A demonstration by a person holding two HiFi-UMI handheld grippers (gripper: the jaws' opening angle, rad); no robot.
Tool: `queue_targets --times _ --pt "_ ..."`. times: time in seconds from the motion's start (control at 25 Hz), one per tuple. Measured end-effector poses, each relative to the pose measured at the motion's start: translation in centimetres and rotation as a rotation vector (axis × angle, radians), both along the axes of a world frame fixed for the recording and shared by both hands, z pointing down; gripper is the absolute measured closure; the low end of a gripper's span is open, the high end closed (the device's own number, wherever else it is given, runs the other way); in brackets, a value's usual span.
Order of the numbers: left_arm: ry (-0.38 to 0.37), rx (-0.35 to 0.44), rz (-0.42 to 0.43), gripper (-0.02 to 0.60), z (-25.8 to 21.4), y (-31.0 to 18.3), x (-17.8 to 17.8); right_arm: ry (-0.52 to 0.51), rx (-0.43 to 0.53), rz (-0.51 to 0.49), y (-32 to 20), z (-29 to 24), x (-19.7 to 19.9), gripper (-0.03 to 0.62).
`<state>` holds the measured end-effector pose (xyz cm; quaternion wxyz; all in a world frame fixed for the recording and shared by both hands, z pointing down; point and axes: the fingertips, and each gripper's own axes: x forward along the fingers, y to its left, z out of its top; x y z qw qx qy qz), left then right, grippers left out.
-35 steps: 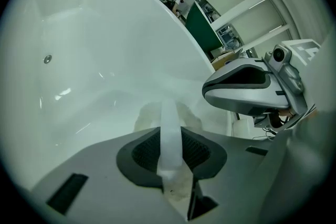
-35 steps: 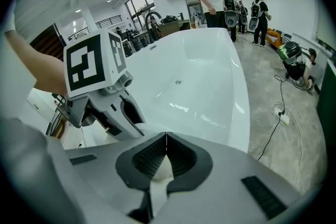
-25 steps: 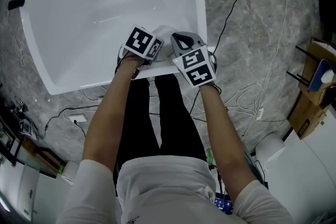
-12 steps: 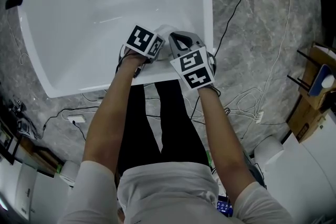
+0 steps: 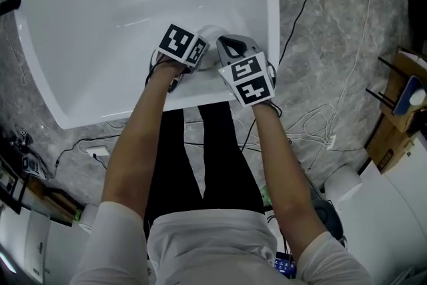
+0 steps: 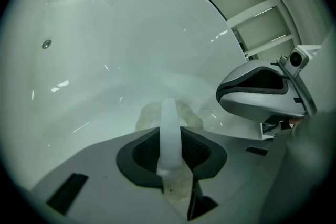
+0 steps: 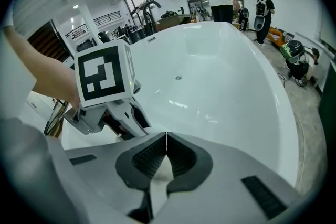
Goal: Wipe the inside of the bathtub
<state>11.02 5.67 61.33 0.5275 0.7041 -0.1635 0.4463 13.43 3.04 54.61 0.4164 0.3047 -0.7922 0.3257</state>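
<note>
The left gripper has its fingers closed narrow on a fold of pale cloth. The loose bulk of the cloth presses against the inner wall of the white bathtub at its near end, just below the near rim. The right gripper sits just beside it at the same rim. Its fingers are shut together with nothing between them that I can make out, so it seems idle.

Wiping looks under way, but only at the near end wall. The whole tub is evenly glossy, so what is already wiped cannot be told. The floor, the long side walls and the far end with its small round fitting probably remain to be wiped.
</note>
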Motion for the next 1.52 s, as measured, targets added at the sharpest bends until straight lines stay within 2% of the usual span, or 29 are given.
queue_targets --times 0.36,0.84,1.52 --pt "-0.002 -0.018 0.007 0.480 1.3 -0.2 -0.8 0.009 -0.008 -0.008 -0.5 0.7 -0.5 0.576" --pt "-0.052 -0.027 -0.012 0.480 2.1 0.3 -6.1 0.012 -0.033 -0.061 -0.6 1.5 -3.1 0.576" --pt "-0.076 -0.027 -0.090 0.480 1.7 1.0 -12.4 0.008 -0.049 -0.159 0.3 2.7 -8.8 0.576"
